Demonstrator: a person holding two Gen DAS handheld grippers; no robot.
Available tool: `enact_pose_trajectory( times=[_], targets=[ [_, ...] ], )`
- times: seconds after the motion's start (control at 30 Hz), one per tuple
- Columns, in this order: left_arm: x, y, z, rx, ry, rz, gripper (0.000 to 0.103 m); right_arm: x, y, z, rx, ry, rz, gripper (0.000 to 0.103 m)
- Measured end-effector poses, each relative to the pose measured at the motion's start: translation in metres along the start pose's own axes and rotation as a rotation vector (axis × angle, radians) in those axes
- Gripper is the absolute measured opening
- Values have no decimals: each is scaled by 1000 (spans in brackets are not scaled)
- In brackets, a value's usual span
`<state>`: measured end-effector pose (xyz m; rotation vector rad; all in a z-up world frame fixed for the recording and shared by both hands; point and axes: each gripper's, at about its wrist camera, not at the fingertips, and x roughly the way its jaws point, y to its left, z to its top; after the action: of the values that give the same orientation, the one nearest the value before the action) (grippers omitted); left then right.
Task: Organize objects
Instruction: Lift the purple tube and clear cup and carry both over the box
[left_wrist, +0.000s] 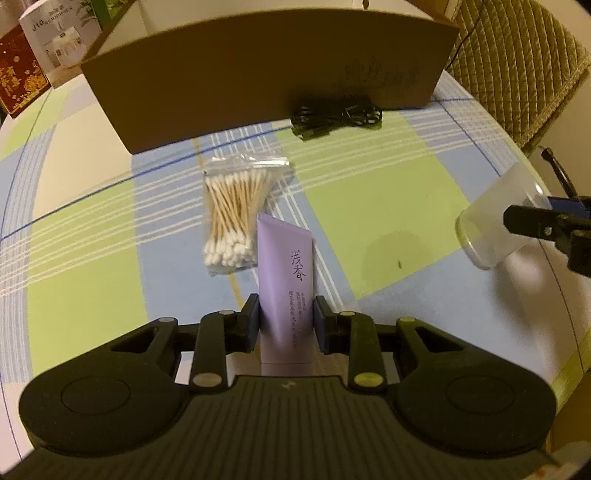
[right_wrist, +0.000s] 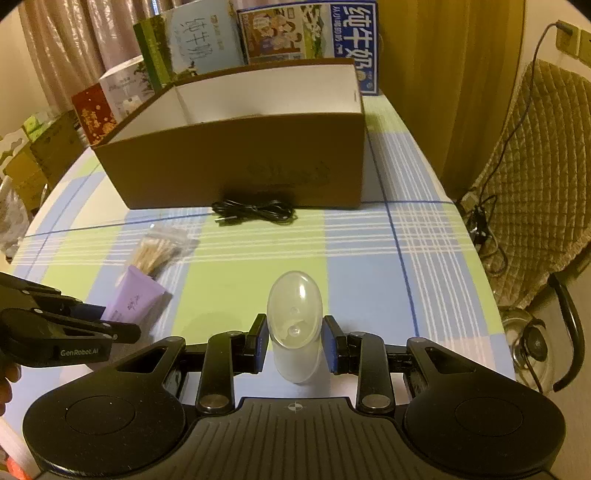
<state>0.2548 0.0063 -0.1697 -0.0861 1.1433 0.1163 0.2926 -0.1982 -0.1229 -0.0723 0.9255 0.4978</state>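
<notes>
Open cardboard box (right_wrist: 236, 162), far side of the checked surface (right_wrist: 354, 243), apparently the destination; black coiled cable (right_wrist: 255, 214) against its front wall, bag of cotton swabs (left_wrist: 232, 218) nearer. Lavender tube (left_wrist: 284, 277) clamped in the left hand-held gripper (left_wrist: 284, 321); translucent plastic cup (right_wrist: 295, 325) between the right hand-held gripper (right_wrist: 295, 343) pads, seemingly clamped. Step judged: both picked up, carry over the box rim next.

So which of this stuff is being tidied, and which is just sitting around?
Part of the job: purple tube in the left gripper, clear plastic cup in the right gripper, cotton swab bag, black cable, cardboard box.
Just there: milk cartons, quilted chair.
</notes>
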Motion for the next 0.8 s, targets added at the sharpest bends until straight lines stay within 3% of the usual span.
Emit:
enact_pose_trajectory(
  times=[0.43, 0.8],
  targets=[
    [-39, 18, 7, -41, -88, 1, 25, -6, 21, 23, -51, -48, 62, 28],
    [-78, 33, 43, -57, -197, -6, 25, -18, 31, 67, -71, -123, 109, 28]
  ],
)
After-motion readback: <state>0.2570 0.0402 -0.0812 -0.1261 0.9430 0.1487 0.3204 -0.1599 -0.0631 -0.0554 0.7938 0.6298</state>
